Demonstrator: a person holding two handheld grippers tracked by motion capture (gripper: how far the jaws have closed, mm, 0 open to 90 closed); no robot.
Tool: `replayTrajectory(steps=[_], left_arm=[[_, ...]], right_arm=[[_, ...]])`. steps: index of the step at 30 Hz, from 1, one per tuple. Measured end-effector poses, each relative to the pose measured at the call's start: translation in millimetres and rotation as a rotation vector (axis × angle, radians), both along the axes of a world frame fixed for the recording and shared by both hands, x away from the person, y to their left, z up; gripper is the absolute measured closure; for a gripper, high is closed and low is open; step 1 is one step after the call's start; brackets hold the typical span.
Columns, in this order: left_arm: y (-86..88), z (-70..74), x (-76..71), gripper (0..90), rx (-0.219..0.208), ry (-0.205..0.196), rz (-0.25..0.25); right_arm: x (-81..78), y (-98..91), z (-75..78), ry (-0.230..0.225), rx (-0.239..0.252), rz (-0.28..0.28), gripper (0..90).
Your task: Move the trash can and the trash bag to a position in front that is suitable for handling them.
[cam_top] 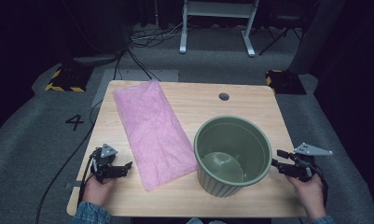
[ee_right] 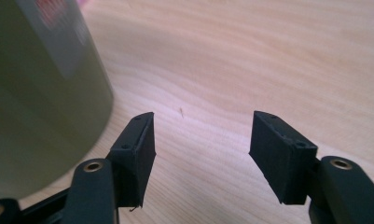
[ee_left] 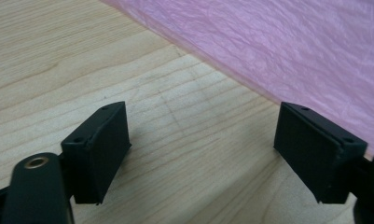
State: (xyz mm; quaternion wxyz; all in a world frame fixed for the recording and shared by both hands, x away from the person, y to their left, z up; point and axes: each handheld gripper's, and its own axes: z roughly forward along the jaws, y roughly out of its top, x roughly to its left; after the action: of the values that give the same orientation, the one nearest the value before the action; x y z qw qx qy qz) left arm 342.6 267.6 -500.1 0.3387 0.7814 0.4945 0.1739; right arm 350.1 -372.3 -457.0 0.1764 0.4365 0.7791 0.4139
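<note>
A flat pink plastic bag [cam_top: 152, 130] lies along the left half of the wooden table [cam_top: 194, 100]. A ribbed green bucket [cam_top: 222, 184] stands upright at the front right with nothing in it. My left gripper [cam_top: 127, 167] rests low on the table just left of the bag's near end. It is open, and in the left gripper view [ee_left: 203, 149] bare wood lies between its jaws with the bag's [ee_left: 278, 42] edge just beyond. My right gripper [cam_top: 276, 158] is open beside the bucket's right rim. In the right gripper view [ee_right: 203, 149] the bucket wall [ee_right: 35, 102] is at the left.
A round cable hole [cam_top: 224, 96] sits near the table's far edge. Beyond the table are a white frame [cam_top: 217, 23], floor cables [cam_top: 142, 37] and two yellow-and-black striped bases [cam_top: 65, 79]. Bare wood shows between the bucket and the far edge.
</note>
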Motion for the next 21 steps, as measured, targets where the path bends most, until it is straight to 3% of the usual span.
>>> replayTrajectory(steps=[5,6,8,9,12,21], left_arm=[[3.7,2.3,-3.0,24.1,-0.009,-0.015,0.024],[4.1,3.1,-4.1,24.9,-0.009,-0.02,0.026],[4.5,4.5,-5.9,25.0,-0.008,-0.029,0.021],[4.4,4.8,-6.7,25.1,-0.012,-0.03,0.02],[5.5,5.5,-7.6,25.1,-0.017,-0.033,0.011],[-2.2,13.0,2.8,24.6,-0.008,-0.021,0.011]], right_arm=[[5.4,10.8,-24.9,0.033,-0.093,0.003,42.6],[7.4,12.3,-33.3,0.057,-0.113,0.003,42.5],[8.1,12.5,-36.9,0.066,-0.122,-0.001,41.9],[7.4,12.2,-43.1,0.032,-0.117,-0.012,40.2],[6.4,12.8,-45.6,0.012,-0.108,-0.018,38.7],[7.1,18.3,-45.8,0.012,-0.114,-0.054,35.4]])
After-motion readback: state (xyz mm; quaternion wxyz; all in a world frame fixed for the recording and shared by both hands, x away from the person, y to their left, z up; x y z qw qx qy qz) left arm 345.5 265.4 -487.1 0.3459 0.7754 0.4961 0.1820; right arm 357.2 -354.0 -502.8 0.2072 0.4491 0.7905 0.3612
